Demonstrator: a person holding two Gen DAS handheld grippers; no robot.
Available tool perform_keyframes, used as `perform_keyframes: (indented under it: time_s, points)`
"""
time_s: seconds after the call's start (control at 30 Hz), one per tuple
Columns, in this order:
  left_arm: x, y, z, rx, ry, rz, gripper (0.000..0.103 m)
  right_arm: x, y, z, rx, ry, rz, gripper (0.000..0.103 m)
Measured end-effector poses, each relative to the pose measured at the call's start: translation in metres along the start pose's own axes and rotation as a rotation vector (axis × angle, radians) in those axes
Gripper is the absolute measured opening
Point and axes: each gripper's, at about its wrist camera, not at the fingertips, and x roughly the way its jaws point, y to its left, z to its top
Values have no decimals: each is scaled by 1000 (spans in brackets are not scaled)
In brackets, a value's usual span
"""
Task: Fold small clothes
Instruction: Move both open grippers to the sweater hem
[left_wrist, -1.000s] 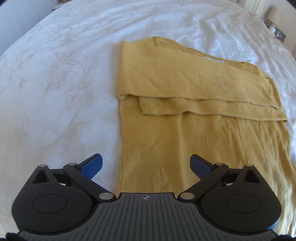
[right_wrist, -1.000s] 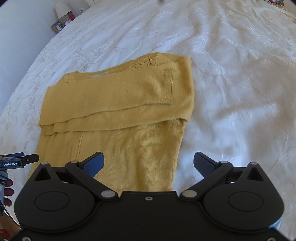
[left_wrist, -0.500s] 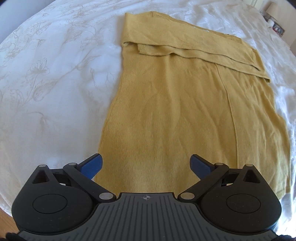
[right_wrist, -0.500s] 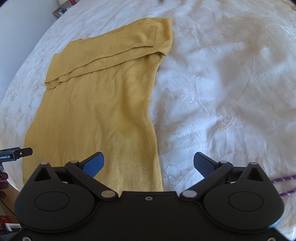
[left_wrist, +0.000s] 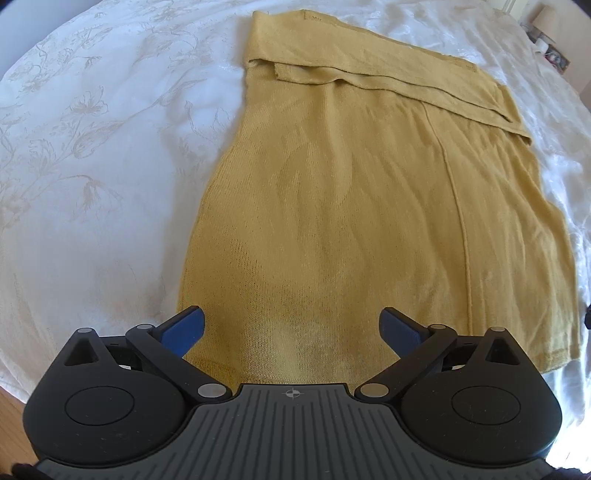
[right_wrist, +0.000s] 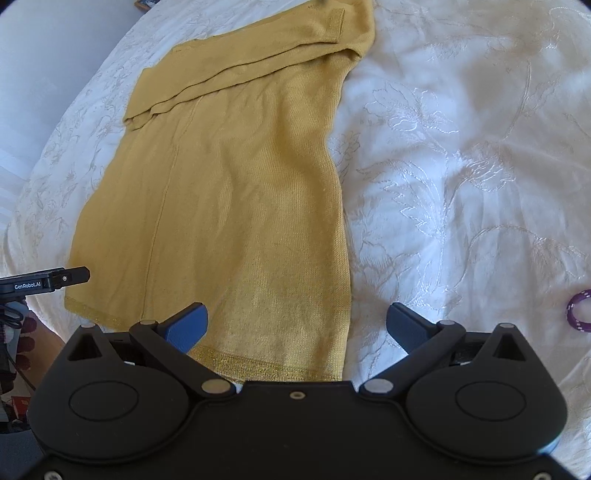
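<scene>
1. On my left wrist feed, the white embroidered bedspread (left_wrist: 92, 155) fills the left side of the frame, and a sliver of wooden floor (left_wrist: 9, 413) shows at the lower left edge.
2. My left gripper (left_wrist: 291, 328) sits at the bottom centre with its blue fingers (left_wrist: 183, 328) spread wide, holding nothing; the left finger lies just over the near left edge of the garment.
3. The mustard-yellow knit sweater (left_wrist: 351, 192) lies flat on the bed through the middle of the frame, sleeves folded across its far end in the upper centre. Its near hem is mostly hidden behind the gripper body.
4. At the upper right, small items on a side surface (left_wrist: 550, 55) are too blurred to name.
5. On my right wrist feed, the tip of the other gripper (right_wrist: 55, 280) pokes in at the left edge, cut off, so I cannot read its jaws from here. Below it, part of a person's hand (right_wrist: 27, 328) is half hidden.
6. The sweater (right_wrist: 229, 177) occupies the left-centre, its ribbed hem (right_wrist: 266, 367) visible at the bottom.
7. My right gripper (right_wrist: 297, 325) is spread open and empty, straddling the sweater's right edge.
8. At the right edge a purple cord (right_wrist: 576, 310) is cut off by the frame.
</scene>
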Motion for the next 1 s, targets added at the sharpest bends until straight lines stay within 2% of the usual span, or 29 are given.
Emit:
perform_keyframes:
  time_s: [0.23,0.5,0.6,1.0]
  points:
    - [2,3,-7,-15,14,5,102,10,1,-5,2,27,32,102]
    - [10,6,-7,13,39,18,102,32,1,-1,29,74,93,103]
    - [13,7,-7,29,44,23,102,39,3,-1,26,84,90,103]
    - [4,19,-17,14,3,7,102,53,4,1,1,95,104,103]
